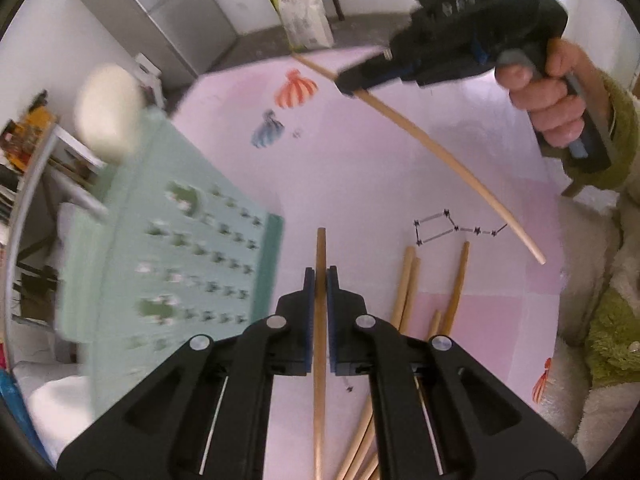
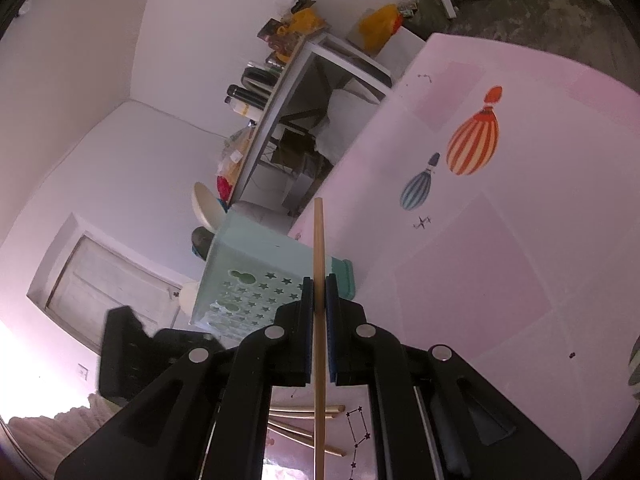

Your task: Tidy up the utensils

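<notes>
In the left wrist view my left gripper [image 1: 320, 276] is shut on a wooden chopstick [image 1: 320, 340] that runs straight up between its blue pads, above the pink table. Several loose chopsticks [image 1: 408, 292] lie on the table just to its right. My right gripper [image 1: 350, 80] hangs at the upper right in a person's hand [image 1: 548, 100], shut on another chopstick [image 1: 440, 152] that slants down to the right. The right wrist view shows that gripper [image 2: 319, 284] clamped on its chopstick [image 2: 319, 240], in front of the pale green utensil holder [image 2: 256, 280] with star cutouts.
The green holder [image 1: 172, 248] stands at the table's left edge with a white spoon-like utensil [image 1: 108, 112] sticking out. The pink tablecloth [image 1: 360, 152] carries balloon prints. A cluttered shelf [image 2: 276, 92] stands behind the table. A green fuzzy sleeve [image 1: 616, 148] is at the right.
</notes>
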The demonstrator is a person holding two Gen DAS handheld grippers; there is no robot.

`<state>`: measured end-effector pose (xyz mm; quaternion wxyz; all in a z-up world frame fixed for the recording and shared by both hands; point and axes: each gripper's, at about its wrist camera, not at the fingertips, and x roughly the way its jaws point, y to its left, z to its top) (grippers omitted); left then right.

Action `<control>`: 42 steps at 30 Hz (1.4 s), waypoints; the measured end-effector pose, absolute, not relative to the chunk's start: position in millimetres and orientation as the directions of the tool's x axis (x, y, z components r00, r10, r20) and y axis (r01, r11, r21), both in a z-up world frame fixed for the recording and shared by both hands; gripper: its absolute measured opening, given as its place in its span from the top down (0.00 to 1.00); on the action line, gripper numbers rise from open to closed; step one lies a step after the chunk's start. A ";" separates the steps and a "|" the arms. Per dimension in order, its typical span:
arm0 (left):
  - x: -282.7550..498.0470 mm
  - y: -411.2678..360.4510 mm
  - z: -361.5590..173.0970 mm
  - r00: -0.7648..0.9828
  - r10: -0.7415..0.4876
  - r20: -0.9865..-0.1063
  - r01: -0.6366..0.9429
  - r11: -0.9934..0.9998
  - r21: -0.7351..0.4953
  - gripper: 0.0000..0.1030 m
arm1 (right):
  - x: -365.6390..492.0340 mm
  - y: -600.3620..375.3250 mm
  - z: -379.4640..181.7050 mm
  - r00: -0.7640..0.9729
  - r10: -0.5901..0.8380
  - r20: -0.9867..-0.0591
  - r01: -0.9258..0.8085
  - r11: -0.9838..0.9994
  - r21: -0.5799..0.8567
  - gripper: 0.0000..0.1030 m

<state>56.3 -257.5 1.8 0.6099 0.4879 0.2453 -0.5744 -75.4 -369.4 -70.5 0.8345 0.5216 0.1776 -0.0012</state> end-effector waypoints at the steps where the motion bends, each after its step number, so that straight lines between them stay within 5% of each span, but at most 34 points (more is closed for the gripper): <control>1: 56.7 -252.8 9.3 0.229 -0.474 -0.850 0.939 -0.123 0.321 0.96 | -76.2 -368.4 -67.9 0.938 0.180 -0.296 0.185 0.462 0.867 0.94; 13: 87.2 -173.8 115.2 0.475 -0.625 -0.620 0.880 0.350 0.321 0.96 | -87.0 -356.0 -39.4 0.951 0.158 -0.265 0.148 0.517 0.843 0.94; 23: 113.1 -122.1 196.9 0.548 -0.730 -0.408 0.801 0.598 0.005 0.96 | -87.0 -348.2 -19.6 0.948 0.156 -0.276 0.142 0.569 0.810 0.94; 29: 139.6 -115.8 239.4 0.595 -0.782 -0.189 0.757 0.623 -0.195 0.97 | -87.2 -345.9 -13.7 0.950 0.149 -0.276 0.142 0.578 0.803 0.94; 34: 149.1 -138.0 237.8 0.625 -0.763 -0.167 0.739 0.647 -0.187 0.97 | -89.3 -344.7 -10.2 0.950 0.141 -0.278 0.146 0.585 0.798 0.94; 42: 166.3 -168.6 183.9 0.648 -0.711 -0.273 0.697 0.698 -0.164 0.96 | -88.0 -345.1 -11.9 0.951 0.142 -0.275 0.144 0.582 0.800 0.94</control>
